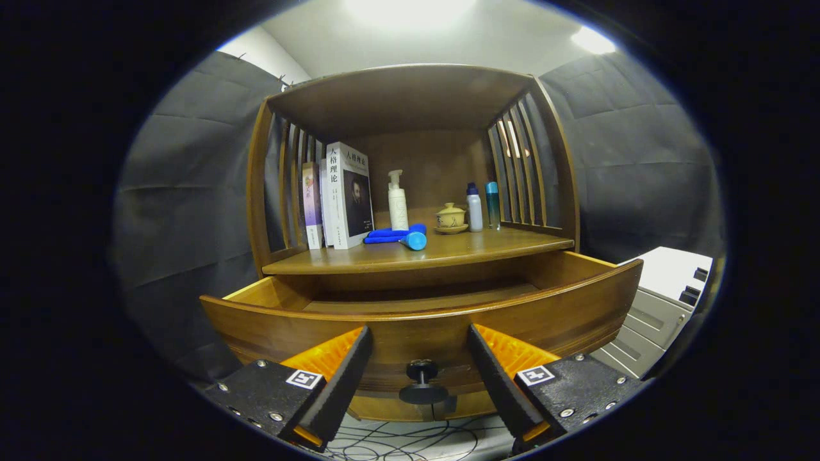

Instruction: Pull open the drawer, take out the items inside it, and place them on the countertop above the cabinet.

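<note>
- Gripper [419, 365]: my fingers spread wide, pinching nothing, flanking the knob [422, 381] without touching.
- Drawer [423, 320]: pulled open; visible interior looks bare.
- Countertop [448, 251]: blue items [400, 236] beside bottle [398, 202]; I judge the task nearly done.

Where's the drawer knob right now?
In the gripper view, the knob sits on the open drawer front, between the open tool's fingers, untouched by either.

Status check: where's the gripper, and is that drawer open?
Gripper open, fingers straddling the drawer knob, not pressing it. Drawer pulled out; contents hidden behind its front. Countertop already carries books, bottles, a blue cloth.
</note>
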`<control>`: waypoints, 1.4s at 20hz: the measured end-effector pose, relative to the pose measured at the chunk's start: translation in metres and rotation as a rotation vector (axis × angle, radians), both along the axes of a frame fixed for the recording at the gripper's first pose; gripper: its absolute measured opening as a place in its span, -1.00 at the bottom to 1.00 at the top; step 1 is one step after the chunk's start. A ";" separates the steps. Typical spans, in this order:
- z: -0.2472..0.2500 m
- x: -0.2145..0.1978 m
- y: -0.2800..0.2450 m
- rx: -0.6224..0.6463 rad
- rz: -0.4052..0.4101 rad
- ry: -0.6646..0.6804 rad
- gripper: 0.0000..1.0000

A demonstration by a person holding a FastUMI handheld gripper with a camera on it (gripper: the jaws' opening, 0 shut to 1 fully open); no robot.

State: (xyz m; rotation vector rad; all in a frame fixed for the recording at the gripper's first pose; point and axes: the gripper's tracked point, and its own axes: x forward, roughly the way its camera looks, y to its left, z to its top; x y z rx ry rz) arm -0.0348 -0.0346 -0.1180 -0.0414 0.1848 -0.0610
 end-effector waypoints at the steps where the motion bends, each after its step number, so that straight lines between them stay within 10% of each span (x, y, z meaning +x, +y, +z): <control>1: -0.002 0.004 0.001 -0.003 -0.004 0.004 0.90; 19: -0.019 0.113 -0.001 -0.042 0.020 -0.023 0.91; 28: 0.008 0.098 0.004 -0.035 0.088 -0.052 0.91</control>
